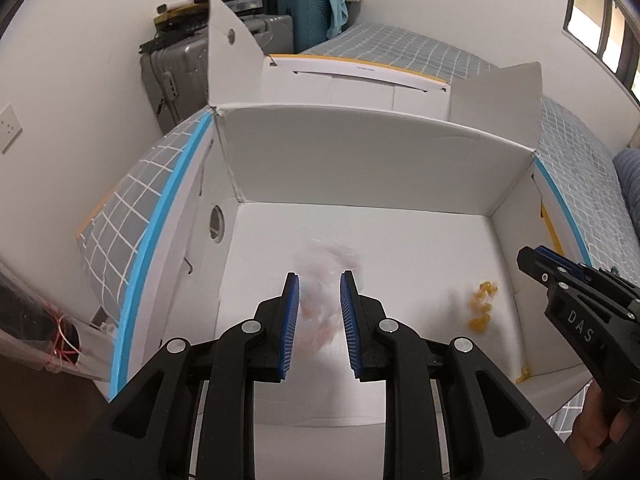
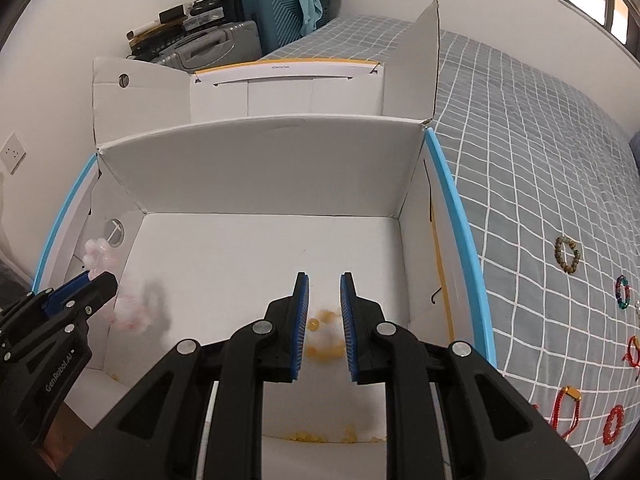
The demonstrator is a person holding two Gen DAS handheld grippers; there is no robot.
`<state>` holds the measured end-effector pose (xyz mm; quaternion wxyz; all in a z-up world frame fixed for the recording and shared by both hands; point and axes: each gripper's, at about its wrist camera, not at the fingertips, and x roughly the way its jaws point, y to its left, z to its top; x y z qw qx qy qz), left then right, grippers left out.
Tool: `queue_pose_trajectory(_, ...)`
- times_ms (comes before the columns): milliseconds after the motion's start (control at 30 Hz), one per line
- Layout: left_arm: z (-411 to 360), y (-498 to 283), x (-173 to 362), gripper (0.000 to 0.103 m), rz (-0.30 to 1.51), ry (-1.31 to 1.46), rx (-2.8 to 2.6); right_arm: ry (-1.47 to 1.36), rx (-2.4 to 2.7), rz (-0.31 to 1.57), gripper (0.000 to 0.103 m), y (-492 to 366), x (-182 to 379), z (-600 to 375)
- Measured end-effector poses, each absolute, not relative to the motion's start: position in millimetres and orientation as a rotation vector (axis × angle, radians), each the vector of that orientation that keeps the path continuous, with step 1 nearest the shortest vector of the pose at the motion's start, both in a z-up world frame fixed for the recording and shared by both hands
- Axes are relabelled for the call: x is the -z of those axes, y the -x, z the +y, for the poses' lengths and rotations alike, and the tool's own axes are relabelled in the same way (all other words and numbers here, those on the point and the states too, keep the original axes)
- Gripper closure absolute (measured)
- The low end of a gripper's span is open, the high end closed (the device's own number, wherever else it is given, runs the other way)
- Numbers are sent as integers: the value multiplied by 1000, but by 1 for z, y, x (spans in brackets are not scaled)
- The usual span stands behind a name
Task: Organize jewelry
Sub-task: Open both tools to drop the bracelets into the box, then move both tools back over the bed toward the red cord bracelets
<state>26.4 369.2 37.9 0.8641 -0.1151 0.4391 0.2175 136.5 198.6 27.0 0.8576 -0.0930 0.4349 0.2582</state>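
An open white cardboard box (image 1: 360, 160) (image 2: 260, 168) lies on the bed, and both grippers point down into it. My left gripper (image 1: 320, 278) (image 2: 98, 280) has its blue pads apart. A pale pink bead bracelet (image 1: 320, 308) (image 2: 132, 312) shows blurred in the gap and below it, and no pad presses on it. My right gripper (image 2: 324, 278) (image 1: 532, 256) also stands open. A yellow bead bracelet (image 2: 324, 320) (image 1: 482, 306) is blurred beneath its fingers, over the box floor. More yellow beads (image 2: 304, 436) lie by the box's near wall.
Several bracelets lie on the grey checked bedcover right of the box: a brown-green one (image 2: 567, 255), a multicoloured one (image 2: 622, 292) and red ones (image 2: 566, 412). A second white box (image 2: 288, 92) stands behind the first. Suitcases (image 2: 224, 46) are stacked by the far wall.
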Motion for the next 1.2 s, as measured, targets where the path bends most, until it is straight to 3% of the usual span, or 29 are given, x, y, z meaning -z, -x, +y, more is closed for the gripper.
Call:
queue_pose_trajectory(67,368,-26,-39,74,922,247,-456,190,-541,899,60,-135,-29,197)
queue_pose_trajectory(133,368,-24,-42,61,914,243,-464,189,-537,887,52,-134,-32,196)
queue_pose_trajectory(200,367,-23,-44,56,905,233,-475,182,-542,878,41,-132,-35,195)
queue_pose_trajectory(367,368,-19,-51,29,872,223,-494,181,-551,840,26,-126,-45,192)
queue_pose_trajectory(500,371,-18,-53,24,856,229,-507,188,-550,815,16,-124,-52,190)
queue_pose_trajectory(667,366,-18,-57,10,833,208,-517,164,-552,807,9,-124,-59,181)
queue_pose_trajectory(767,360,-19,-63,7,812,209,-506,161,-537,797,8,-125,-62,171)
queue_pose_trajectory(1200,294,-45,-75,6,790,174,-385,106,-421,757,8,-141,-82,82)
